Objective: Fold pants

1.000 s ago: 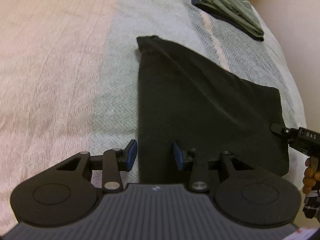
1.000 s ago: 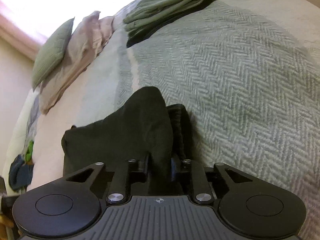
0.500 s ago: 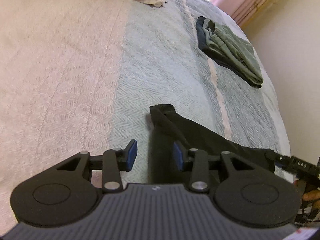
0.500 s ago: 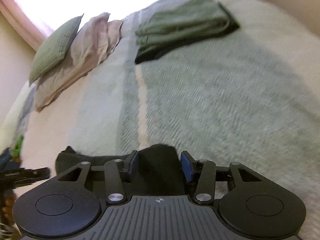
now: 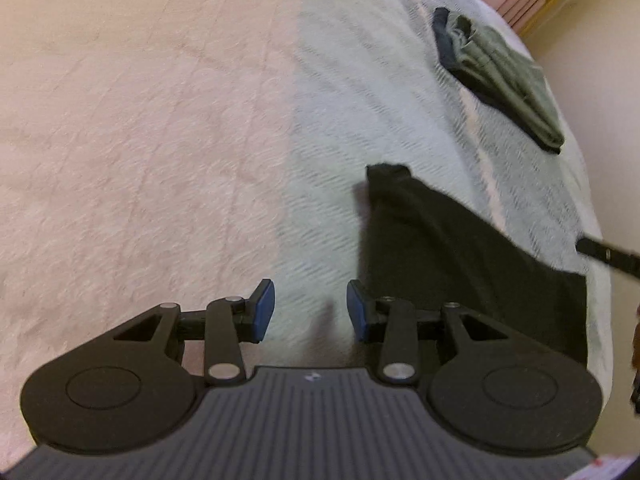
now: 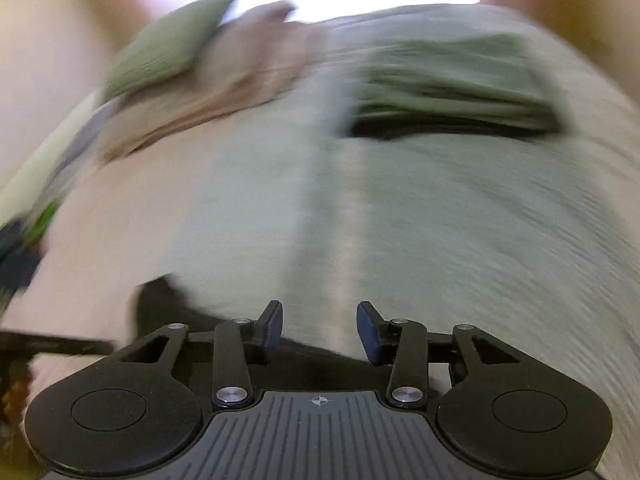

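Observation:
Black pants (image 5: 452,248) lie folded flat on the bed, to the right of my left gripper (image 5: 310,310). That gripper is open, its blue pads over bare bedspread just left of the pants' edge. In the right wrist view the same black pants (image 6: 168,304) show only as a dark strip low in the frame, partly behind my right gripper (image 6: 319,328), which stands open with nothing between its fingers. The tip of the other gripper (image 5: 608,256) pokes in at the right edge of the left wrist view.
A folded green garment on a dark one (image 5: 500,76) rests further up the bed, also blurred in the right view as a green stack (image 6: 452,92). Pillows (image 6: 192,52) lie at the head. The bedspread (image 5: 160,140) is pink on the left, grey-green on the right.
The right gripper, shut on the black pants a second ago, has let go, opened and lifted away. The left gripper has shifted left off the pants. Both views are motion-blurred.

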`<action>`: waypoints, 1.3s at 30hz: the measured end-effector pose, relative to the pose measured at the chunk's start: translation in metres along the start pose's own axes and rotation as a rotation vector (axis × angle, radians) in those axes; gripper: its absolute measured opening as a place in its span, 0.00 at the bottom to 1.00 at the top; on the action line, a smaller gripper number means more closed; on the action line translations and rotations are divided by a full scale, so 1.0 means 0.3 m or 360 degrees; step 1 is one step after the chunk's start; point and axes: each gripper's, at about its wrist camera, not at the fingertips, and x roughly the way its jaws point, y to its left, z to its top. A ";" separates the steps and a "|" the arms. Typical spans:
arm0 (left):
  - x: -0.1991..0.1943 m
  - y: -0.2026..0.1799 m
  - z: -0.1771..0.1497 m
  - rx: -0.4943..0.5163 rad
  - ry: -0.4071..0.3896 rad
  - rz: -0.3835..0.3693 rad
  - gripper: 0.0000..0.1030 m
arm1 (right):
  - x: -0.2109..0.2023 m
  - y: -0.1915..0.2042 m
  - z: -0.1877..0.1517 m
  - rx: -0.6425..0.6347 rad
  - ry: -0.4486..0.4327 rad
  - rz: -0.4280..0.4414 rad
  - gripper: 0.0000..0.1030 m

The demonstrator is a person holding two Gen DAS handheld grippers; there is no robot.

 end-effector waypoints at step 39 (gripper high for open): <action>-0.138 -0.257 -0.381 -0.1252 -0.0157 0.0702 0.33 | 0.547 0.424 0.195 -0.1459 0.0788 0.0962 0.00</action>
